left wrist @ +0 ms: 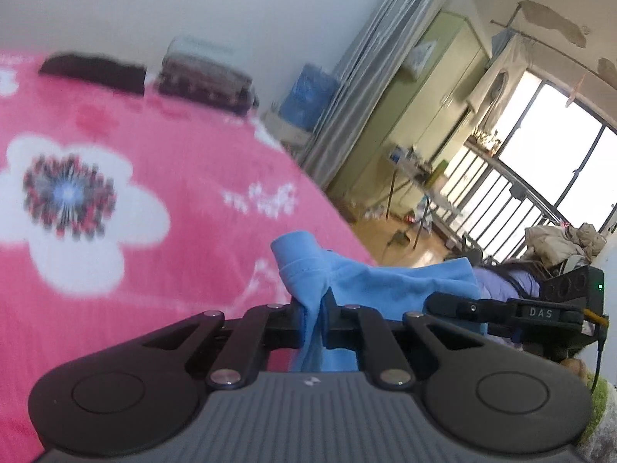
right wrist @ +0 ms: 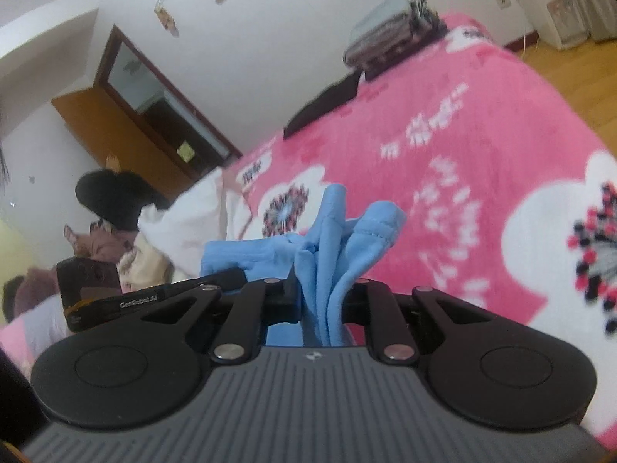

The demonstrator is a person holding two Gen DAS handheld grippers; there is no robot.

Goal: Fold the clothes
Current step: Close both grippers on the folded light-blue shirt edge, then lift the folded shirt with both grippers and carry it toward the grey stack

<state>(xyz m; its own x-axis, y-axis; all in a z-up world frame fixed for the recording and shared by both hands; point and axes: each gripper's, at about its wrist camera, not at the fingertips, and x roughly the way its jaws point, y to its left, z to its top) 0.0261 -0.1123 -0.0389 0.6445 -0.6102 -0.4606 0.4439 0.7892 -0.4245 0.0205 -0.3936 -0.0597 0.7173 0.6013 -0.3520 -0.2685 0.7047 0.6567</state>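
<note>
A light blue garment (left wrist: pixel 385 281) is held up above a pink flowered bed cover (left wrist: pixel 154 162). My left gripper (left wrist: pixel 314 308) is shut on one bunched edge of it, the cloth pinched between the black fingers and hanging below them. In the left wrist view the cloth stretches right to the other gripper (left wrist: pixel 462 306). In the right wrist view my right gripper (right wrist: pixel 322 301) is shut on several folds of the same blue garment (right wrist: pixel 347 231), which runs left to the left gripper (right wrist: pixel 227 277). The lower part of the garment is hidden behind both gripper bodies.
Folded dark clothes (left wrist: pixel 208 77) and a black item (left wrist: pixel 92 67) lie at the bed's far end by the wall. A curtain (left wrist: pixel 370 77), green cabinet (left wrist: pixel 432 88) and window railing (left wrist: pixel 501 200) stand beyond the bed's edge. A pile of clothes (right wrist: pixel 115 239) and a wooden door (right wrist: pixel 127 123) show at left.
</note>
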